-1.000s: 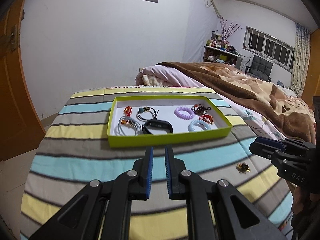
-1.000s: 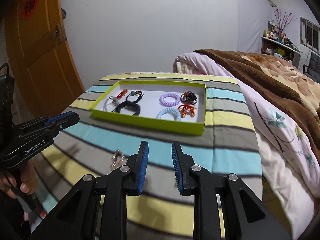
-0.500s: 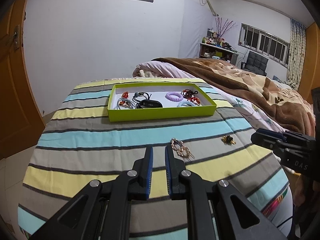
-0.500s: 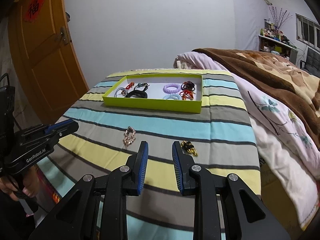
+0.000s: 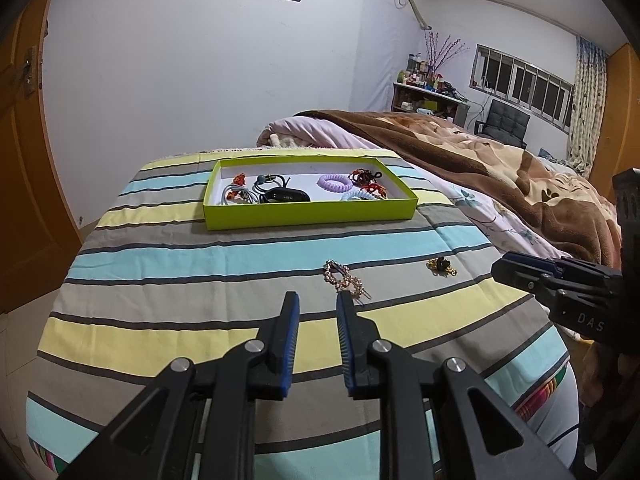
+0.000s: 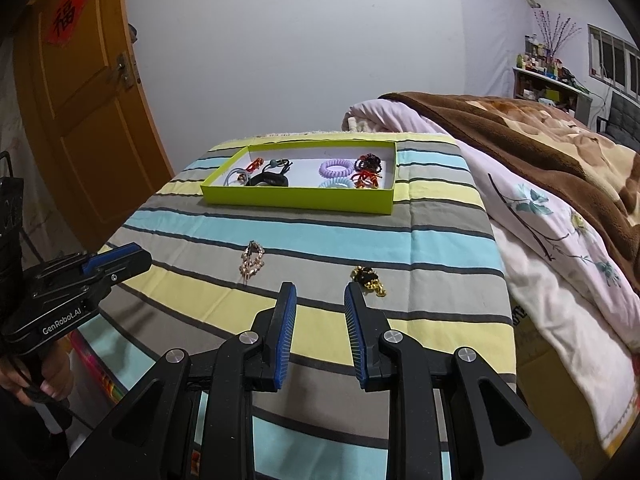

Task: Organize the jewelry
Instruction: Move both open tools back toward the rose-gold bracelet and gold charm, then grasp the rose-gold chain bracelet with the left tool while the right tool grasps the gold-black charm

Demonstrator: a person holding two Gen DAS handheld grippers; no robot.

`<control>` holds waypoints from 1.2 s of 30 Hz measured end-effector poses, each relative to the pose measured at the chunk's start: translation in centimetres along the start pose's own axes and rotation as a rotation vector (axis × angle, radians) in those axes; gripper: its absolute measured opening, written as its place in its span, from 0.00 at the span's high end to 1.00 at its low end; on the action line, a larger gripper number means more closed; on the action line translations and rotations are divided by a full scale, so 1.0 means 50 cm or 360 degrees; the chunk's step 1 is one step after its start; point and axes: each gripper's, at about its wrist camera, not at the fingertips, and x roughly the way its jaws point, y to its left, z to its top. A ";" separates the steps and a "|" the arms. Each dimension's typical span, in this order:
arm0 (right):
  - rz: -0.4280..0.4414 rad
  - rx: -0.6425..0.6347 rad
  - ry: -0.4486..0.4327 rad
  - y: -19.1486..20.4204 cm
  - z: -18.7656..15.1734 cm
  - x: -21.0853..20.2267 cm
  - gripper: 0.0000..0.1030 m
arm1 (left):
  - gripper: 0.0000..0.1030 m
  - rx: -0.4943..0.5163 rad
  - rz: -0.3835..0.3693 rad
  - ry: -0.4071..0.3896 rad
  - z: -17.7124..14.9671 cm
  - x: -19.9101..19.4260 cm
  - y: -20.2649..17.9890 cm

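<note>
The left tool (image 5: 317, 307) hangs over the striped desk (image 5: 168, 264), jaws opening and empty, beside a gold hairpin (image 5: 345, 280).

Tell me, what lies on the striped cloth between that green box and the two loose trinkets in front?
Nothing: both wrist views show only bare striped cloth between the green box and the rose-gold piece and gold-and-black piece.

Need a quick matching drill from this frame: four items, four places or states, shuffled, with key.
Things:
1. purple coil hair tie
2. rose-gold hair clip
3. black-and-gold brooch
4. left gripper

Places or states:
A. loose on the striped cloth, just beyond the left jaws
B. jaws opening, nothing between them
C. inside the green tray
D. loose on the striped cloth, by the right gripper's tip

Pairs: 1-C, 2-A, 3-D, 4-B
</note>
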 end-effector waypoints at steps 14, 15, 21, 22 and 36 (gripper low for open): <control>-0.0007 0.0000 0.0048 -0.024 0.003 0.041 0.75 | 0.75 -0.0006 -0.0022 0.0051 0.010 0.041 -0.008; -0.0006 0.0000 0.0053 -0.026 0.003 0.045 0.75 | 0.75 -0.0005 -0.0025 0.0056 0.012 0.045 -0.009; -0.0008 0.0002 0.0091 -0.044 0.005 0.074 0.75 | 0.70 -0.0010 -0.0044 0.0094 0.021 0.080 -0.020; -0.0007 0.0001 0.0097 -0.047 0.006 0.079 0.75 | 0.70 -0.0011 -0.0046 0.0101 0.022 0.087 -0.021; 0.0020 -0.0050 0.0188 -0.065 0.014 0.138 0.75 | 0.69 -0.0082 -0.0087 0.0234 0.028 0.177 -0.026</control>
